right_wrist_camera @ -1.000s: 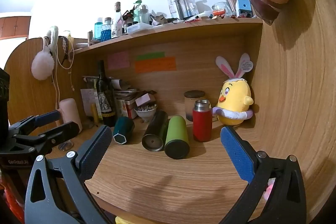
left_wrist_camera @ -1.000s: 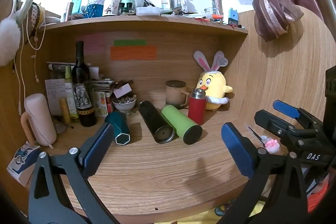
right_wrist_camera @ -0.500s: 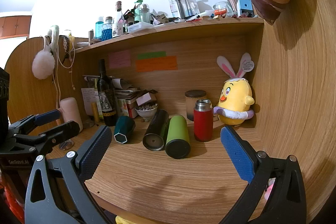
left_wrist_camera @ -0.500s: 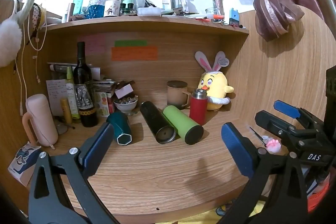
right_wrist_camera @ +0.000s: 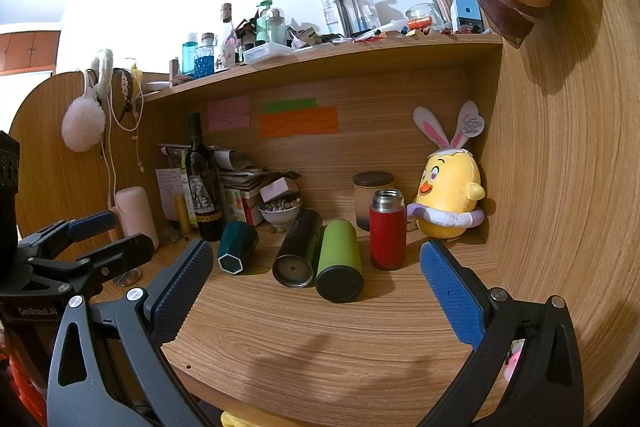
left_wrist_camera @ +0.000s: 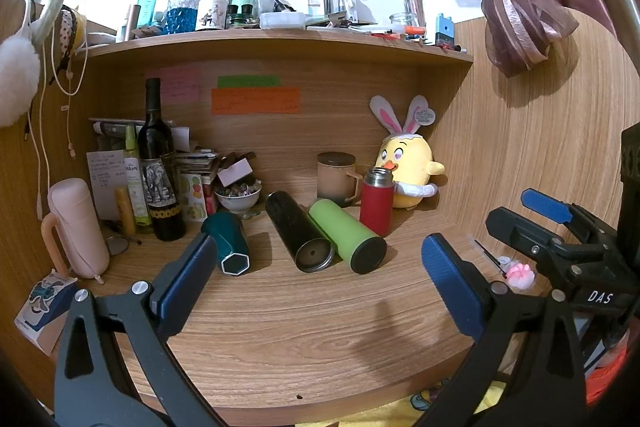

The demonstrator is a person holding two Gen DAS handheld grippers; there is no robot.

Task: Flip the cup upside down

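Since the earlier frames little had changed; both views had crept slightly nearer the cups. The teal cup lay on its side on the surface, beside a black tumbler and green tumbler, a red flask upright behind. The left hand-held gripper and right hand-held gripper stayed spread wide, holding nothing.

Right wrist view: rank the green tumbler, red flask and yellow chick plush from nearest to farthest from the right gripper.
From the right gripper:
1. Green tumbler, lying on its side, dead ahead between the fingers.
2. Red flask, upright, just behind and right of the tumbler.
3. Yellow chick plush, in the back right corner against the wall.
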